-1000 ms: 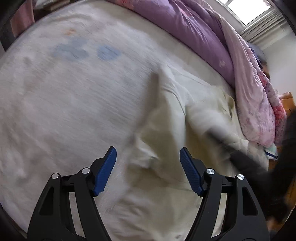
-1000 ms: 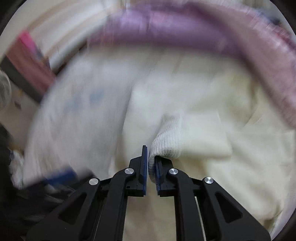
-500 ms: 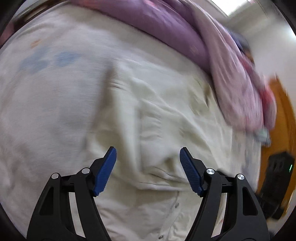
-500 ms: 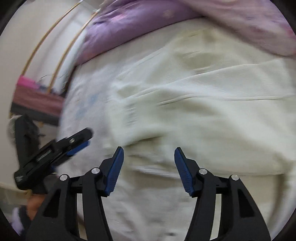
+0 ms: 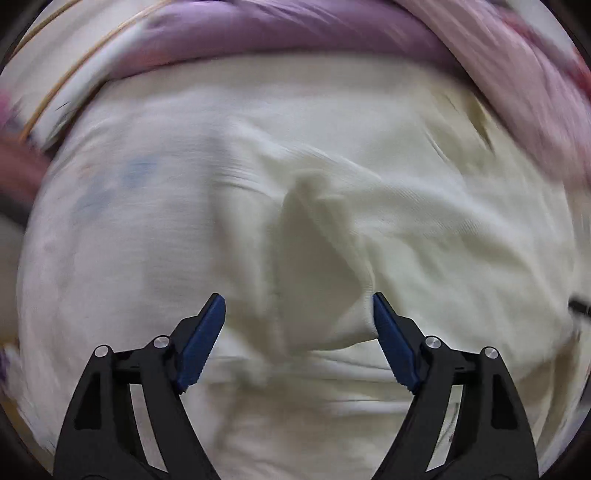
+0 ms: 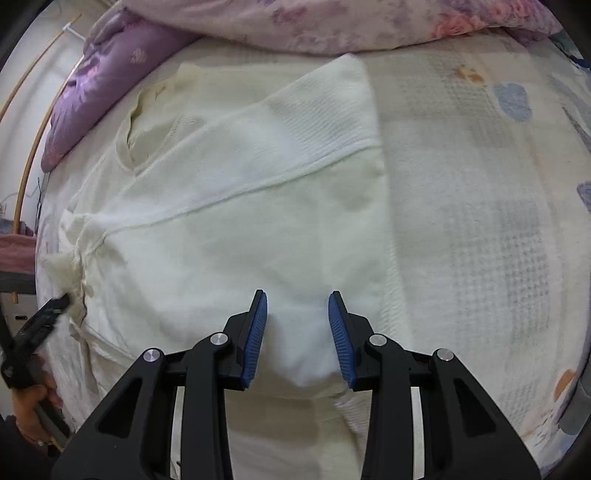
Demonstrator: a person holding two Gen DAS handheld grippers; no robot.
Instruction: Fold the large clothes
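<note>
Folding is under way on a large cream ribbed-knit cotton top (image 6: 236, 229), spread flat across the middle of the pale checked bed sheet (image 6: 480, 229). A purple-and-pink floral quilt (image 6: 332, 26) is bunched along the bed's far edge, just beyond the garment's collar end. One sleeve already lies folded across the body, its seam running diagonally.

Right gripper (image 6: 297, 332): black frame, blue ribbed pads, pointing steeply down over the near hem, close to the garment's right edge. Jaws partly apart and closing. A soft bulge of cream cloth sits between the pads, but they do not appear to be pressing it yet.

Left gripper (image 5: 297, 339): jaws wide and opening, holding nothing. It hovers over a raised ridge of cloth (image 5: 317, 236) near the garment's left side; that view is motion-blurred, so detail is poor. In the right wrist view the same tool shows at the bed's left edge, gripped by the person's hand (image 6: 27, 406).

Handling judgement:
- Light, limp, fully compliant; it will drape and sag from any single pinch point.
- The knit has texture, so ribbed pads should hold without slipping; not fragile.
- Layers may separate or drag on the sheet if only the top ply is caught.
- Best hold: both hem corners, one per gripper, pinching every layer at the thicker hem band, then carrying them evenly toward the collar.
</note>
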